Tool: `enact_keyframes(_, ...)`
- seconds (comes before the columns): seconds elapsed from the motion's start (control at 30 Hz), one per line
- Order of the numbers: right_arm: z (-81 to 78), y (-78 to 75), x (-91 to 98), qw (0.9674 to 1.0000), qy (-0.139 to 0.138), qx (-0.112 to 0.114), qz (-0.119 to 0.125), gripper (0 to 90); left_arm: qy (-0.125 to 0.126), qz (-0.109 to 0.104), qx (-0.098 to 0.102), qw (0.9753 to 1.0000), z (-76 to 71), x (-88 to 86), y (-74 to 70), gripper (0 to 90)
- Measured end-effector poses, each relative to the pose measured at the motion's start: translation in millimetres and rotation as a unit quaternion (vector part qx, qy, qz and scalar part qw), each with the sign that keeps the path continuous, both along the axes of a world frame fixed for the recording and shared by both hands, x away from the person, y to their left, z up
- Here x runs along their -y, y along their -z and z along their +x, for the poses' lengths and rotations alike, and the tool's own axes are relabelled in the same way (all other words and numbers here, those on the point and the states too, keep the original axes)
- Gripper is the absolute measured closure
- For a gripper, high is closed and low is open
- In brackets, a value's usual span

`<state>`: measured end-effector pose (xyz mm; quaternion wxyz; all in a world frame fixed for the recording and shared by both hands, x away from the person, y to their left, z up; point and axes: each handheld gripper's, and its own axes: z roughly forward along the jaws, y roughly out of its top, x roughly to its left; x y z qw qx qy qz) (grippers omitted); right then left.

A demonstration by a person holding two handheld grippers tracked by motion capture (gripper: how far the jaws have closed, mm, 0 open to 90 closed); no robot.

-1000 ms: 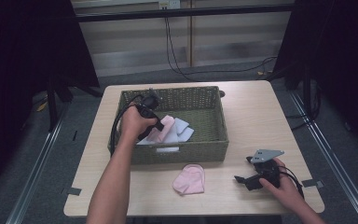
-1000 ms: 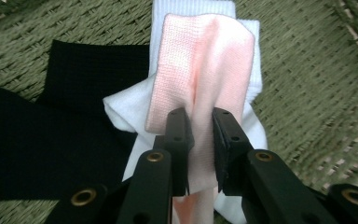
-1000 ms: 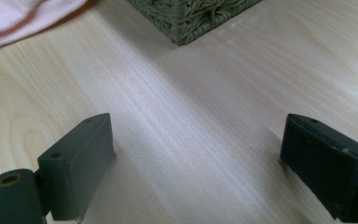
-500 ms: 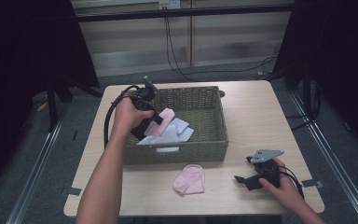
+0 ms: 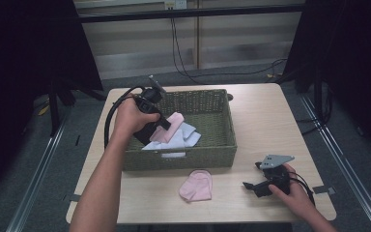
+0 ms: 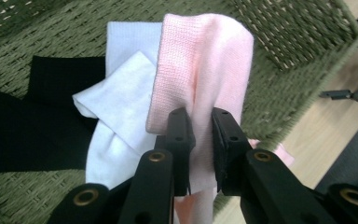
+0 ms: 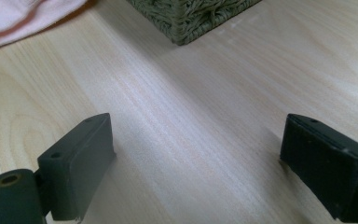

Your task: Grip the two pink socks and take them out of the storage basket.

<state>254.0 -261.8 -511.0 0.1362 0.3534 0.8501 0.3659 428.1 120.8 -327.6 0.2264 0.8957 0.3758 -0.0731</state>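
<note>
Left gripper clamped on a pink sock above the basket — next (likely) beside its mate; right gripper gapes idle.

A pale wooden table stands on grey carpeted floor. Metal rails run along the floor on both sides. Black curtains hang at left and right. Behind, a light panelled wall carries black cables trailing down to the floor.
</note>
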Motion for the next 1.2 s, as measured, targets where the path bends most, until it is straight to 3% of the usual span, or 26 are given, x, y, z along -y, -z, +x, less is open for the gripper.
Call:
enact_keyframes(0.57,0.1,0.1,0.1,1.0000,-0.001,0.001,0.000,8.9,0.031,-0.017,0.010,0.9993,-28.4,0.9,-19.8,78.5)
enact_keyframes(1.2,-0.1,0.0,0.0,1.0000,0.000,-0.001,0.000,8.8,0.072,-0.030,0.004,0.9970,-58.9,12.2,-14.3,78.4)
